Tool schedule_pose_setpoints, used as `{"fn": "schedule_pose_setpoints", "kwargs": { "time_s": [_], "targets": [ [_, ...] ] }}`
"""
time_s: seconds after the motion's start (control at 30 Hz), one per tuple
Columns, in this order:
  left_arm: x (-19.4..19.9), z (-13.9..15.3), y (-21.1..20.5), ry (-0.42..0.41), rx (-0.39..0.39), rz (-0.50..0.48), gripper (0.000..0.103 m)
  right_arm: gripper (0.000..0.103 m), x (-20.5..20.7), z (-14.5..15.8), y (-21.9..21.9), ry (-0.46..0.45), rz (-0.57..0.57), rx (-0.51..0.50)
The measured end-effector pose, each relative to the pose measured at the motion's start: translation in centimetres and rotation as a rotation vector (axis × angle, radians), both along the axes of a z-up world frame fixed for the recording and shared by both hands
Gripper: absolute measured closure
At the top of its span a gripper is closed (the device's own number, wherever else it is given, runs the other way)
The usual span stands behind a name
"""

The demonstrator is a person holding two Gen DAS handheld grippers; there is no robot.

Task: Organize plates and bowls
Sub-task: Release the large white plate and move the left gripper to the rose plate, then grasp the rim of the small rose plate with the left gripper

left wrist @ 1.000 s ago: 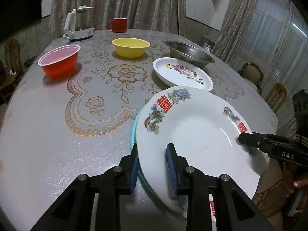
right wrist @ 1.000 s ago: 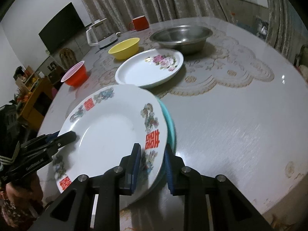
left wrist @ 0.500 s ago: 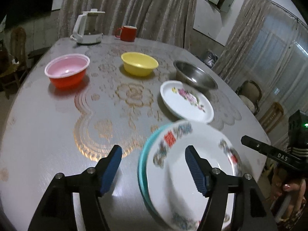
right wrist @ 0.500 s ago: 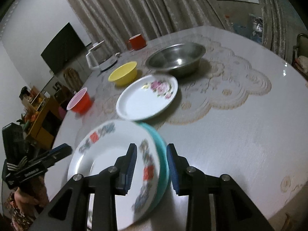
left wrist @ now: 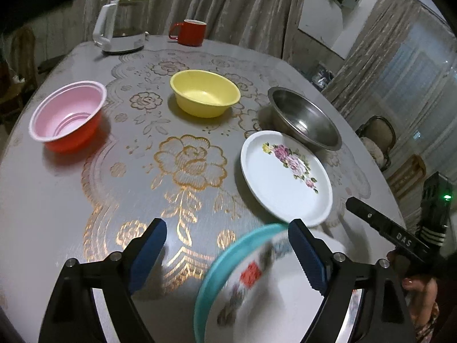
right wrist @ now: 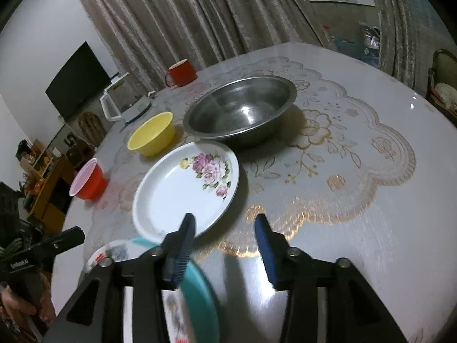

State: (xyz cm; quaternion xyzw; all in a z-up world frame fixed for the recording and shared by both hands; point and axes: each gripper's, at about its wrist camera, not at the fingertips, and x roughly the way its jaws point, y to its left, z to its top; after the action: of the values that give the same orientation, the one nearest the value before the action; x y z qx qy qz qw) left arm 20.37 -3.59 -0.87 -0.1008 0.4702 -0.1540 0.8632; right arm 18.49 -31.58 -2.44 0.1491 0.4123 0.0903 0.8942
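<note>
A white plate with red characters [left wrist: 265, 288] lies on a teal plate [left wrist: 225, 260] at the table's near edge; both also show in the right wrist view [right wrist: 200, 294]. My left gripper [left wrist: 225, 254] is open and empty above them. My right gripper [right wrist: 225, 250] is open and empty too. A white rose plate [left wrist: 285, 177] [right wrist: 185, 191] lies further in. Beyond it stand a steel bowl [left wrist: 302, 120] [right wrist: 240, 108], a yellow bowl [left wrist: 204, 93] [right wrist: 151, 134] and a red bowl with pink inside [left wrist: 67, 115] [right wrist: 88, 180].
A white kettle [left wrist: 120, 25] and a red mug [left wrist: 190, 33] stand at the far edge of the round table [left wrist: 57, 200]. Curtains hang behind. Chairs [left wrist: 377, 137] stand to the right of the table.
Both grippers have let go of the stacked plates, opened and pulled back and up. The stack now lies low in both views.
</note>
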Motion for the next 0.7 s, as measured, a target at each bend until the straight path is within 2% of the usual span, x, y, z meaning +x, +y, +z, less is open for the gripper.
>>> {"fn": "schedule_pose_setpoints", "kwargs": {
  "time_s": [0.03, 0.1, 0.23, 0.3, 0.4, 0.6, 0.7],
  "targets": [
    [0.4, -0.1, -0.3, 0.006, 0.009, -0.001, 0.017, 0.040, 0.5, -0.1, 0.0, 0.004, 0.008, 0.005],
    [1.5, -0.4, -0.8, 0.015, 0.029, -0.005, 0.017, 0.031, 1.7, -0.7, 0.1, 0.030, 0.027, 0.031],
    [3.4, -0.9, -1.9, 0.029, 0.062, -0.014, 0.017, 0.031, 3.2, -1.4, 0.7, 0.062, 0.048, 0.034],
    [4.2, -1.3, -2.4, 0.036, 0.084, -0.020, 0.019, 0.034, 3.9, -1.9, 1.1, 0.085, 0.045, 0.003],
    [5.1, -1.8, -3.0, 0.045, 0.106, -0.028, 0.020, 0.047, 4.5, -2.4, 1.9, 0.085, 0.051, -0.033],
    [6.4, -2.5, -3.8, 0.058, 0.131, -0.047, 0.029, 0.049, 5.3, -3.3, 2.6, 0.087, 0.064, -0.058],
    [6.8, -2.7, -4.2, 0.063, 0.146, -0.070, 0.040, 0.051, 5.6, -3.4, 2.9, 0.068, 0.084, -0.077]
  ]
}}
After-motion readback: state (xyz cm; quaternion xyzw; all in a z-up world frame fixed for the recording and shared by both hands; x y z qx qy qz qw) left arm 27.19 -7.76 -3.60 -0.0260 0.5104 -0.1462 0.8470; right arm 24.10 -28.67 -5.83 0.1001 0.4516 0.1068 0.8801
